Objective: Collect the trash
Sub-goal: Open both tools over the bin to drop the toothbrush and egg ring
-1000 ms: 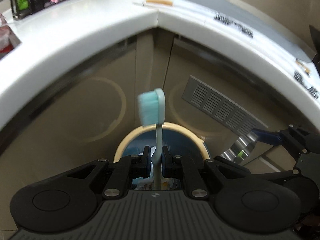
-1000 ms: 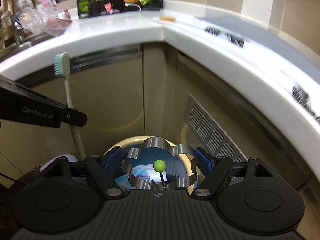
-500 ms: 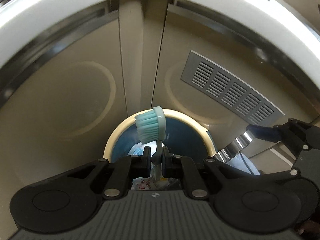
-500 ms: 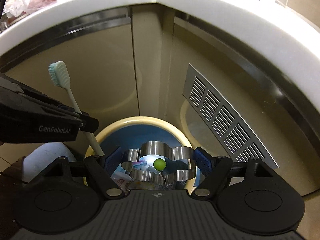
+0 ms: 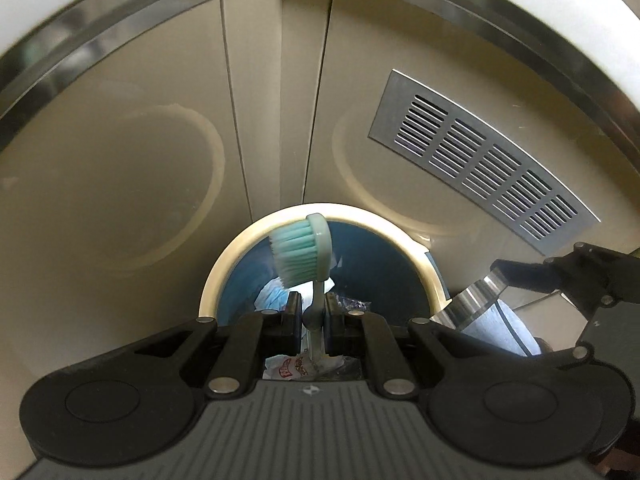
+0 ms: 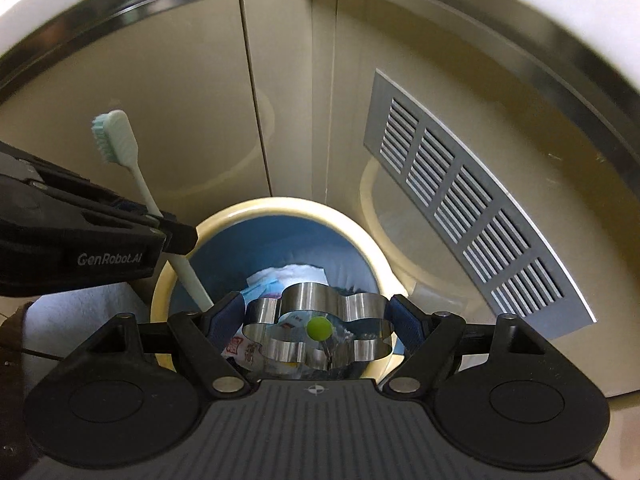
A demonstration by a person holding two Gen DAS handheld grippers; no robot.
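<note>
Down by the cabinet doors (image 5: 120, 168), both grippers hang over the round bin (image 5: 224, 276) with its cream rim and blue liner. The left gripper (image 5: 313, 312) has its jaws drawn narrow and clamped on the neck of a toothbrush (image 5: 308, 252); the pale handle runs between the two fingers, the teal bristle head stands up beyond the fingertips, and the long end slants down past the bin's near left rim, as the right wrist view shows (image 6: 120, 144). The right gripper (image 6: 318, 328) holds its jaws wide, blue pads pressed on either side of a shiny flower-shaped metal cutter (image 6: 316, 308) lying flat between them, directly above the bin's mouth (image 6: 360, 240). A small green ball (image 6: 319, 328) on a thin stalk shows through the cutter's middle. Crumpled wrappers and paper (image 6: 280, 276) lie inside the bin. A slatted vent plate (image 6: 472, 208) sits on the right door.
</note>
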